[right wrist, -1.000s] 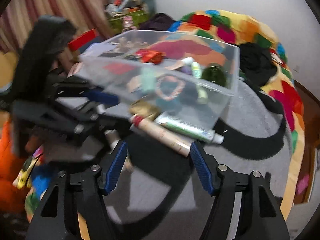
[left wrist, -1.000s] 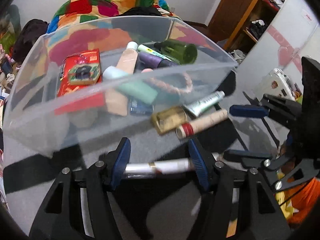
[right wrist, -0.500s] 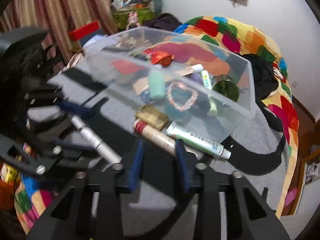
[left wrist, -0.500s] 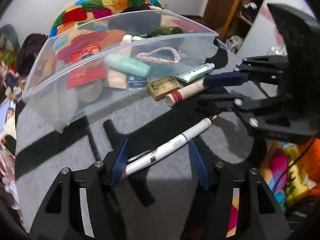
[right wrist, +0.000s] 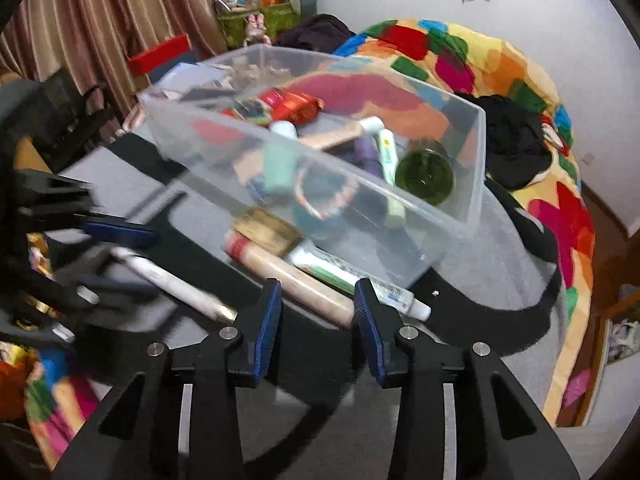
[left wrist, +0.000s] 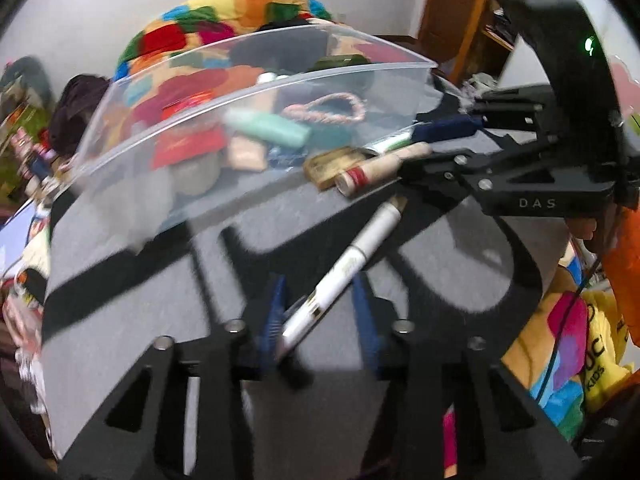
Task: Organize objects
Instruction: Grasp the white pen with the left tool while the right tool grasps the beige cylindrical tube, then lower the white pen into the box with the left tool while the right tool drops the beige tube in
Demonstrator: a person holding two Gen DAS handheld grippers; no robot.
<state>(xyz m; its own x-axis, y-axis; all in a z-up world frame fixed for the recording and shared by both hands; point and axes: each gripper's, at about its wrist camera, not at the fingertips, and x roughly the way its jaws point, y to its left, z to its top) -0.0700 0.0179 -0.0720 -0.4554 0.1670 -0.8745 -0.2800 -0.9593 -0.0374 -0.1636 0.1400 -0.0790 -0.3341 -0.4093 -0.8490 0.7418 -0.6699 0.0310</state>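
A white pen (left wrist: 360,248) lies slantwise on the grey mat, its near end between the blue pads of my left gripper (left wrist: 320,316). Those jaws are closing, with a gap still showing beside the pen. The left gripper (right wrist: 120,258) also straddles the pen (right wrist: 172,280) in the right wrist view. My right gripper (right wrist: 318,316) is opening, and the end of a beige tube with a red band (right wrist: 288,272) lies between its fingers, unpressed. A toothpaste tube (right wrist: 348,276) and a gold box (right wrist: 268,228) lie beside it, against the clear bin (right wrist: 476,168).
The clear bin (left wrist: 260,92) holds a green bottle (right wrist: 424,174), a mint tube (right wrist: 280,168), a red packet (right wrist: 296,106) and a pink rope loop (left wrist: 324,108). A patchwork blanket (right wrist: 500,72) lies behind. Curtain and clutter sit left, wooden shelves (left wrist: 472,20) right.
The left jaws have narrowed around the pen, which turned from crosswise to slanting away. The right jaws closed, then spread partway, now at the beige tube's end.
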